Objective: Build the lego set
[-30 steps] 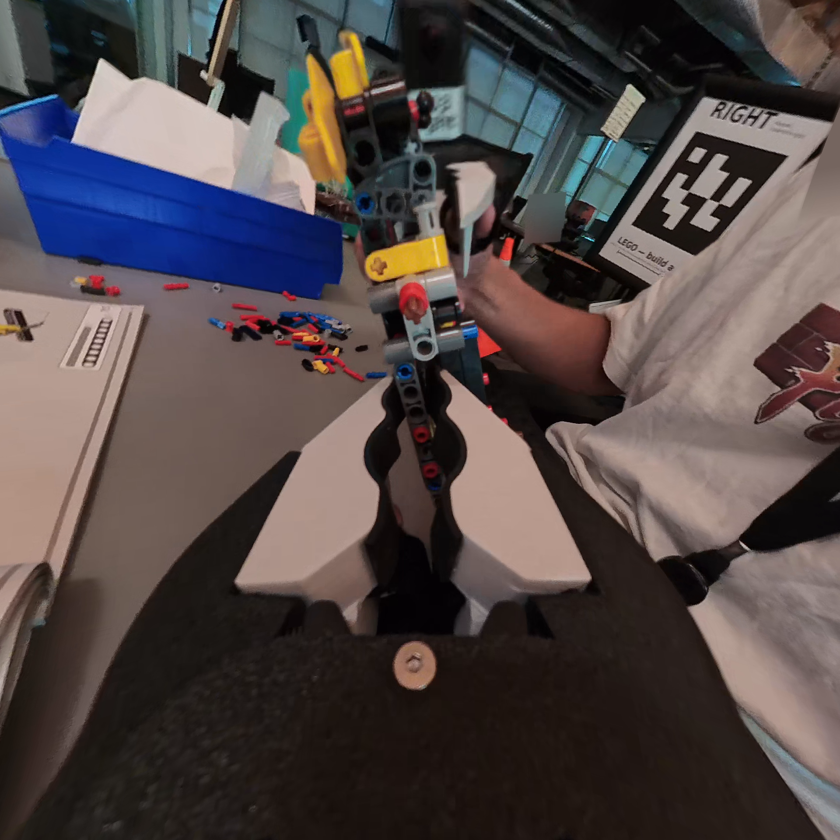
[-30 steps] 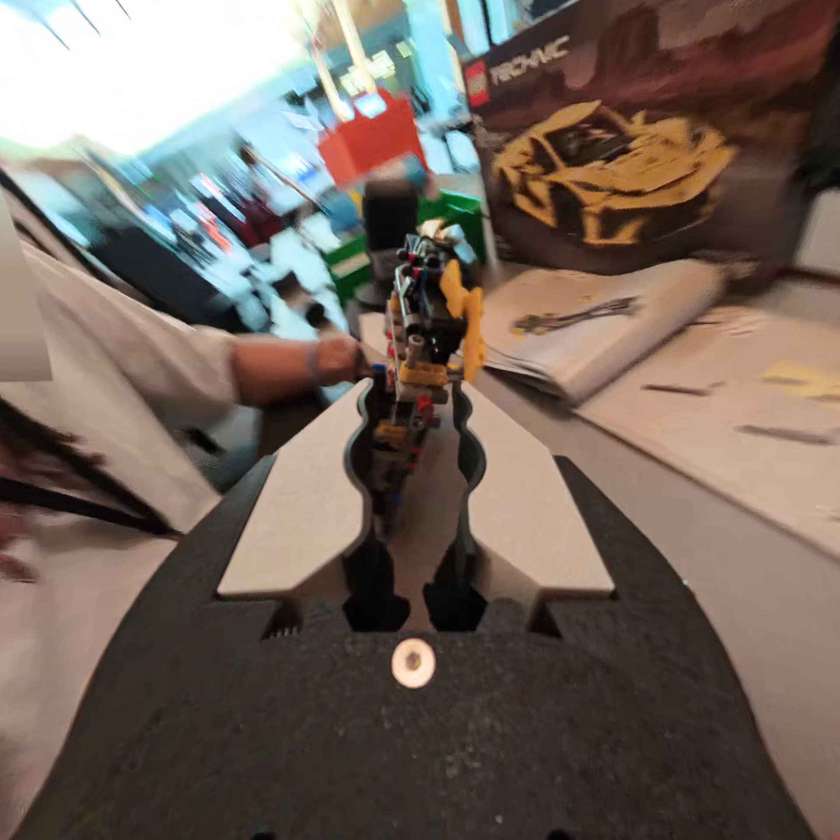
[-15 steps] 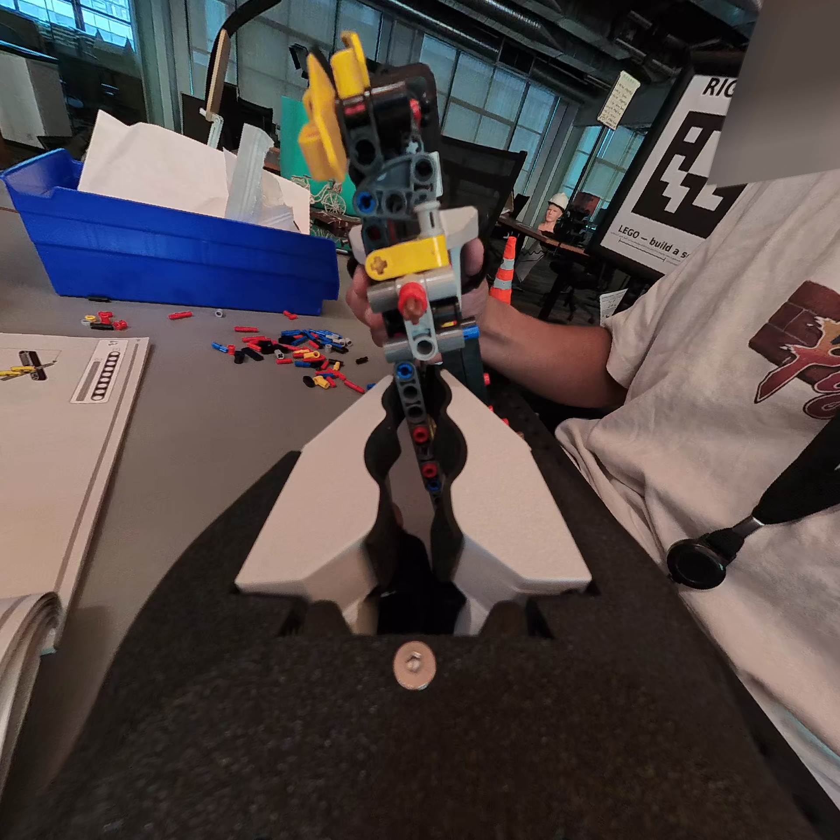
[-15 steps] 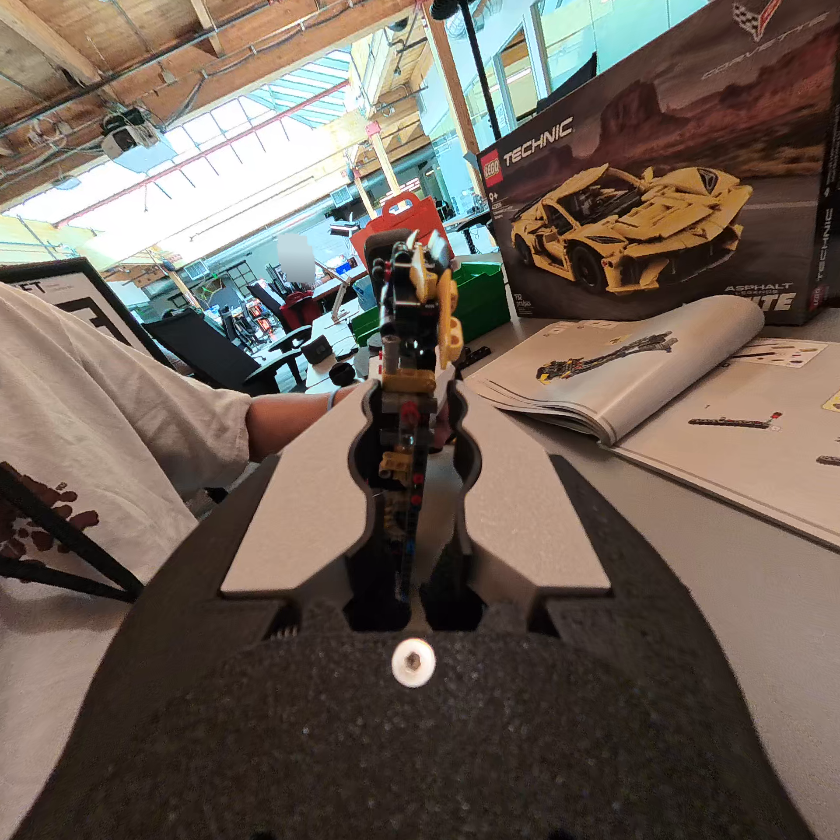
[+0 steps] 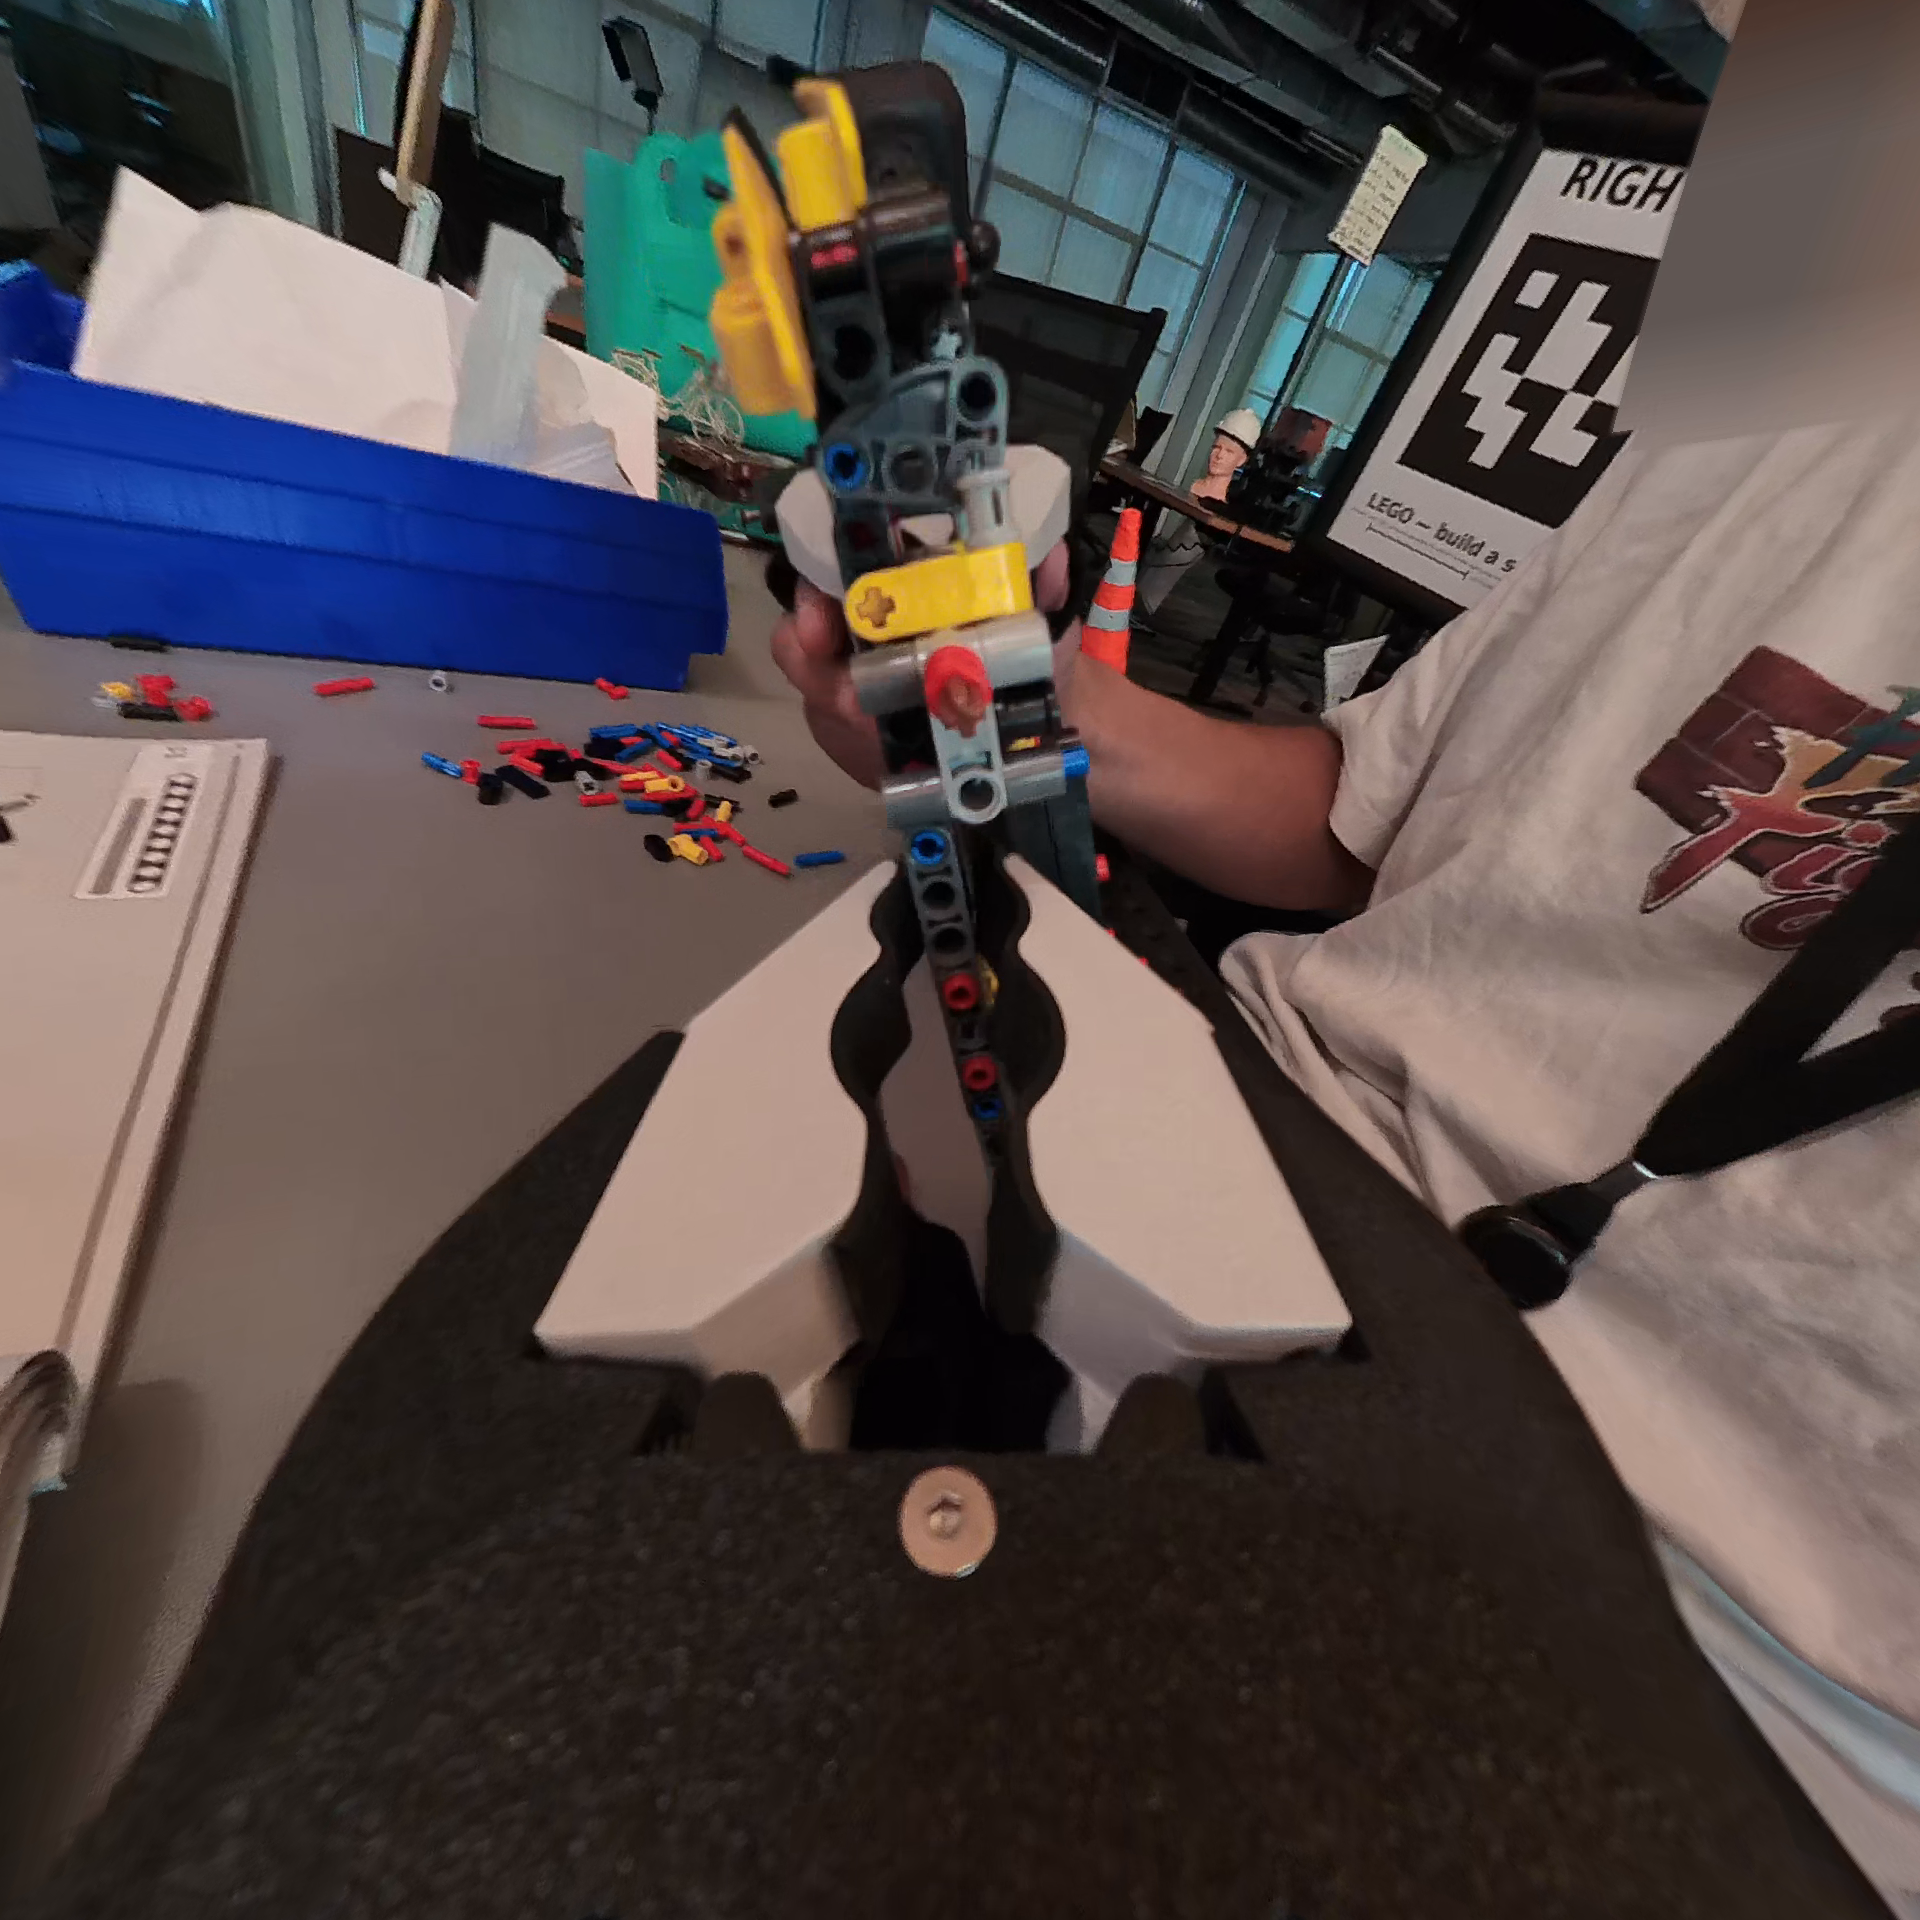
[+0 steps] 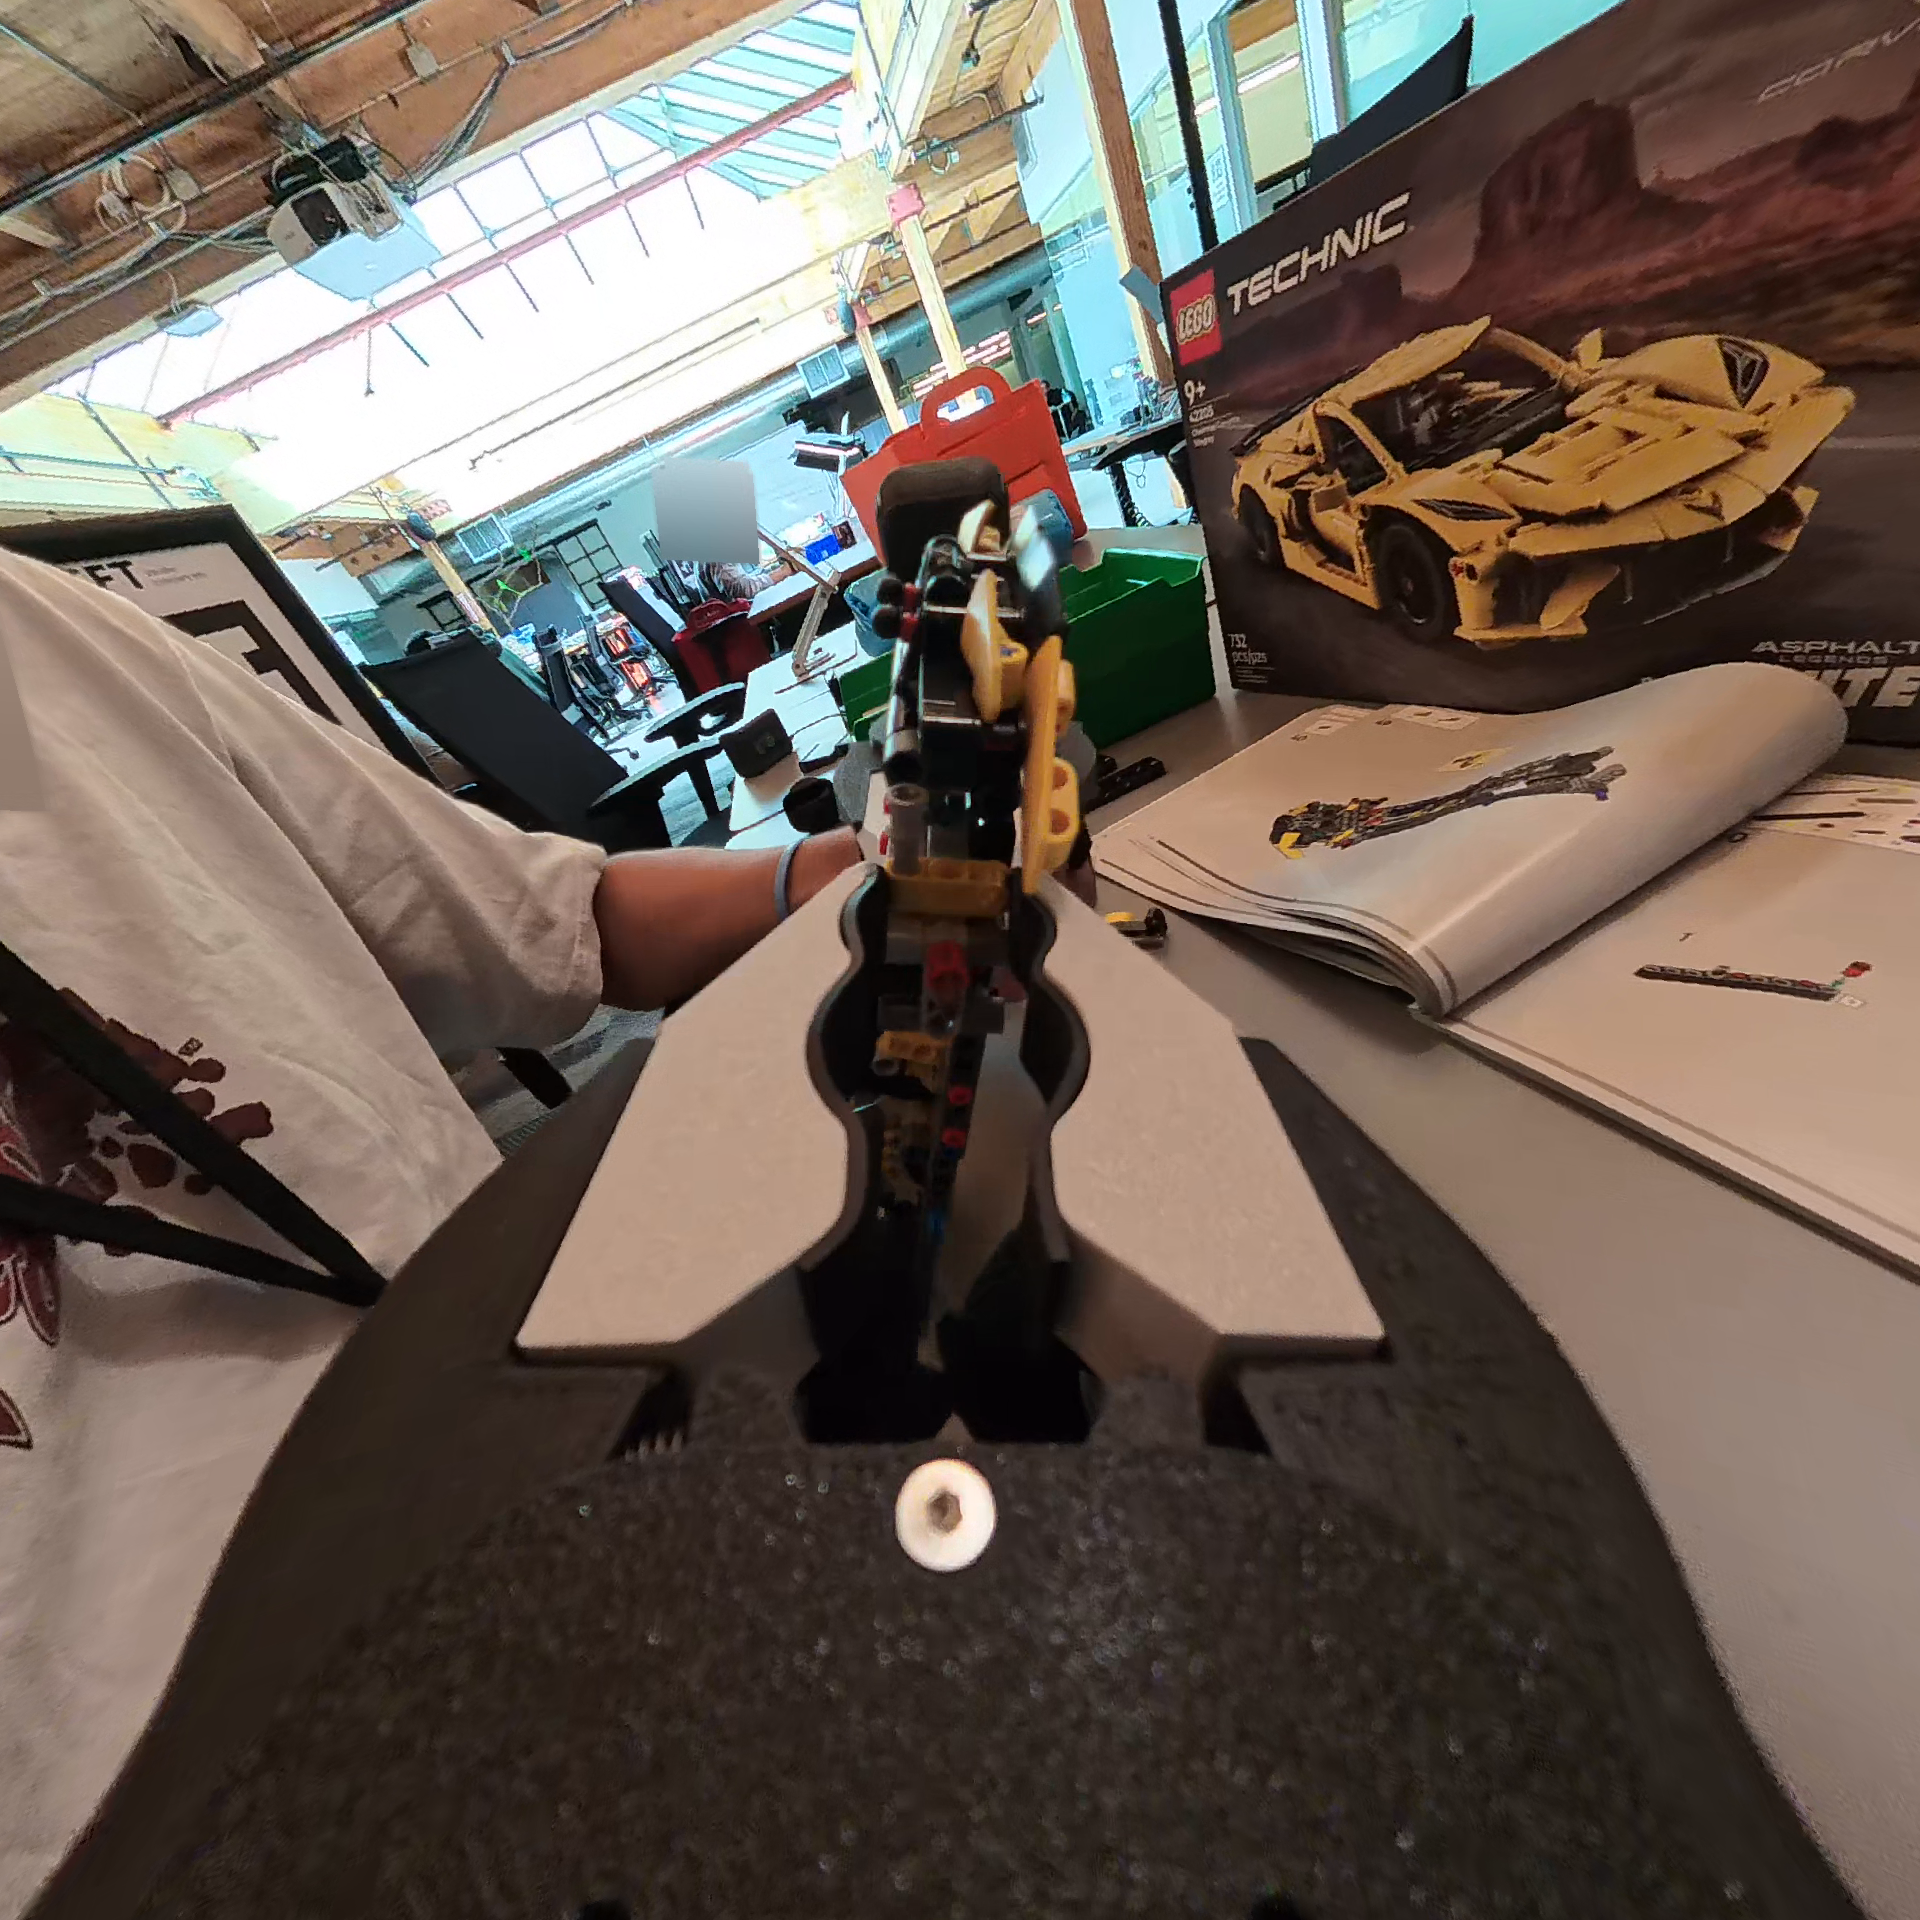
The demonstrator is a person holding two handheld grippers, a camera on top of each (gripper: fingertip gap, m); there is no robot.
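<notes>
Both tools clamp the half-built lego assembly [image 5: 914, 582] from opposite ends, up in the air above the counter [image 5: 395, 997]: the left tool [image 5: 951, 935] grips its studded beam, the right tool [image 6: 951, 935] its lower frame. Since a moment ago it has tilted slightly, apparently being turned for inspection; loose pins [image 5: 634, 779] wait near the blue bin [image 5: 343, 561].

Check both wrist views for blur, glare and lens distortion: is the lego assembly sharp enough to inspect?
Left wrist view: the lego assembly is fairly sharp low down but smeared at its yellow top, and the blue bin is softened too. Right wrist view: mostly crisp, though the skylights blow out white. Both views bow straight lines towards the edges.
</notes>
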